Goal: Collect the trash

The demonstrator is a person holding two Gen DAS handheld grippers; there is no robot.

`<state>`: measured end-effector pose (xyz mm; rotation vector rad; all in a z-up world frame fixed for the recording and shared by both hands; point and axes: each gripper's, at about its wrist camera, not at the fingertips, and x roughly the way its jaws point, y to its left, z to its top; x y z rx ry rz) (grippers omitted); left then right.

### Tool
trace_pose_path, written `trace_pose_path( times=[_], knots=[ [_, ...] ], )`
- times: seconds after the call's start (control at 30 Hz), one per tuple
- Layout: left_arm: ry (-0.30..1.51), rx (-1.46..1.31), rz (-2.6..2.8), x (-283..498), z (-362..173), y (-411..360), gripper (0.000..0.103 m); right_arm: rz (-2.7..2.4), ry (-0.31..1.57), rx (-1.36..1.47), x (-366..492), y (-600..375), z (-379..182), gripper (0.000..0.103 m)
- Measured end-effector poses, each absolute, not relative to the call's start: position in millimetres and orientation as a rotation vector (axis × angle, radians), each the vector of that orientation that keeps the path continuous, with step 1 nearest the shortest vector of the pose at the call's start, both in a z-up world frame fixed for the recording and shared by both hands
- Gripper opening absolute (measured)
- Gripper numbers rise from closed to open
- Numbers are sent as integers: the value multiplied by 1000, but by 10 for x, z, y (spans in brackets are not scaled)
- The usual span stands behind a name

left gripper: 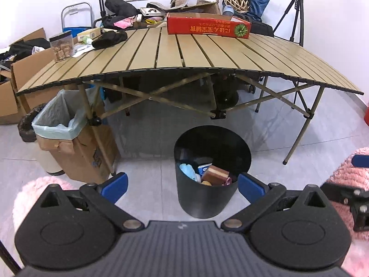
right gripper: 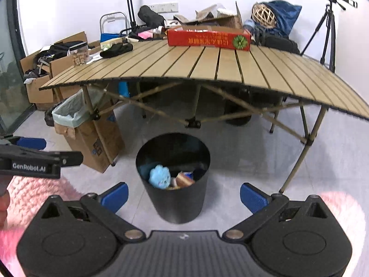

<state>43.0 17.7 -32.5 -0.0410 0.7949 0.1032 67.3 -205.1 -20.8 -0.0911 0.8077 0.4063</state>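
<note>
1. The left gripper (left gripper: 182, 185) hangs with its jaws wide apart and holds nothing; the right gripper (right gripper: 184, 195) is likewise spread and empty.
2. The black bin (left gripper: 211, 191) stands straight ahead of and below both tools, upright, already holding scraps.
3. Ahead and above, the slatted table (left gripper: 184, 53) looks cleared; the red box (left gripper: 208, 26) may not be trash.
4. Neither hand seems clearly nearer.

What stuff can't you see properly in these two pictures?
- Bottom of the black bin: both views, its own wall hides all but the top trash, like the blue fluffy thing.
- Lined cardboard box: both views, the bag rim hides its inside.
- Red box: left wrist view, print upside down and too small to read.
- Right gripper: left wrist view, cut off by the edge.
</note>
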Motion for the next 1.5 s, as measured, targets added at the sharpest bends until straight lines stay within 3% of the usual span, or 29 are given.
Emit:
trace_pose_path(
  times=[1.5],
  knots=[
    [753,3,98,305,-201,89,103,372,763,-70,514,-2163,-95,103]
  ],
)
